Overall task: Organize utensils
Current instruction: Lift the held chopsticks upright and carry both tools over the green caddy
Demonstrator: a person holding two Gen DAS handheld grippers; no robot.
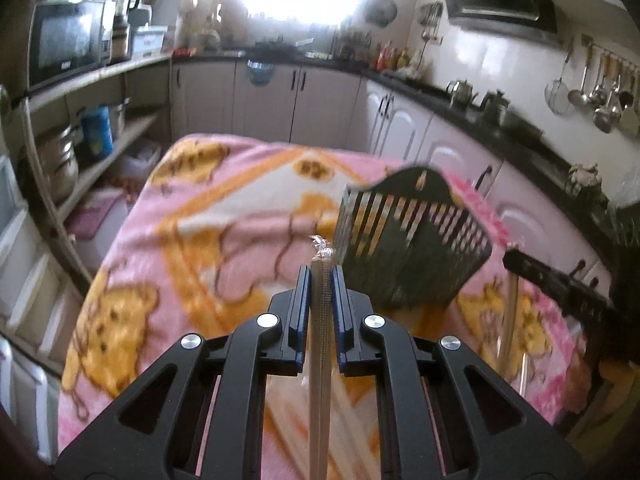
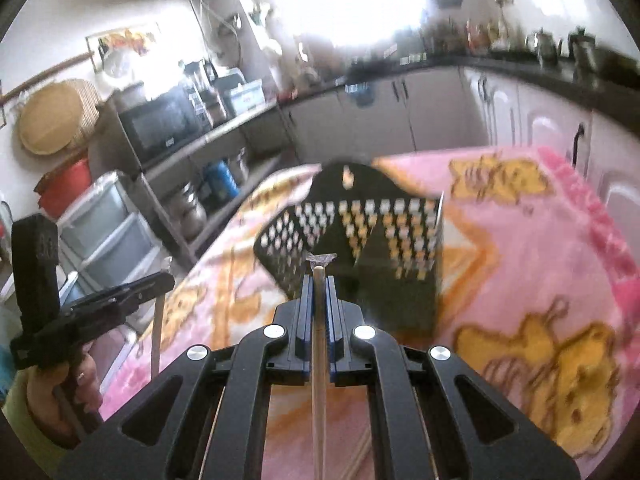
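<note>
My left gripper (image 1: 321, 272) is shut on a thin wrapped chopstick (image 1: 320, 340), whose crinkled wrapper tip pokes out past the pads. A black perforated utensil holder (image 1: 408, 236) stands on the pink blanket-covered table (image 1: 224, 208), just ahead and to the right. In the right wrist view my right gripper (image 2: 319, 280) is shut on a pale wooden chopstick (image 2: 319, 380), also with a wrapper tip. The holder (image 2: 360, 232) is directly ahead of it. The right gripper (image 1: 560, 292) shows at the right edge of the left wrist view. The left gripper (image 2: 100, 304) shows at the left of the right wrist view, held by a hand (image 2: 68, 392).
Open shelves with a microwave (image 1: 66, 44), pots and a blue container (image 1: 96, 132) stand left of the table. A dark counter with kettles (image 1: 460, 92) over white cabinets runs along the back and right. Ladles (image 1: 600, 92) hang on the wall. Plastic drawers (image 2: 108, 232) stand by the shelves.
</note>
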